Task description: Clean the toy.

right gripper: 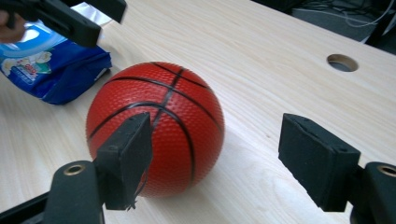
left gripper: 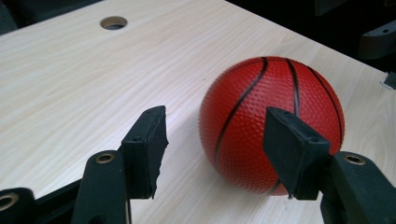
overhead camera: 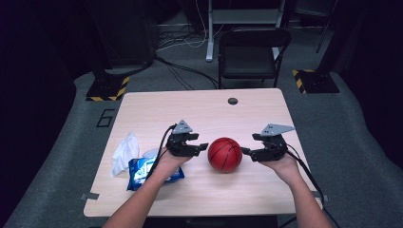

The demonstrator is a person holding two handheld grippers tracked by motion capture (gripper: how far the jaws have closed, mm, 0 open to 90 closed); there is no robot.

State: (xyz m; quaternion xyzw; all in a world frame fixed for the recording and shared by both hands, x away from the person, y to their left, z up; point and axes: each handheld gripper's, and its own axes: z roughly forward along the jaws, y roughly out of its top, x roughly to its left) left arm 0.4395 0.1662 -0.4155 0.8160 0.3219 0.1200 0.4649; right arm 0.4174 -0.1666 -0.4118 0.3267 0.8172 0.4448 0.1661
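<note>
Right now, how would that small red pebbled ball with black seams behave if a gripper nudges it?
The small red pebbled ball is round on a flat wooden table, so it would probably roll. Its pebbled skin likely grips well. It looks light, perhaps squashy foam.

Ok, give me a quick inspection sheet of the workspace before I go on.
Surface: light wooden table with a round cable hole.
Job's things: red rubber basketball with black seams resting on the table between the grippers, not gripped.
Clutter: blue wet-wipes packet and crumpled white tissue at the left edge.
Grippers: left gripper open; right gripper open; fingers apart from the ball.
Cables: black cable trails from the right gripper; another from the left.
Surroundings: black folding chair beyond the table, grey floor, loose wires.
</note>
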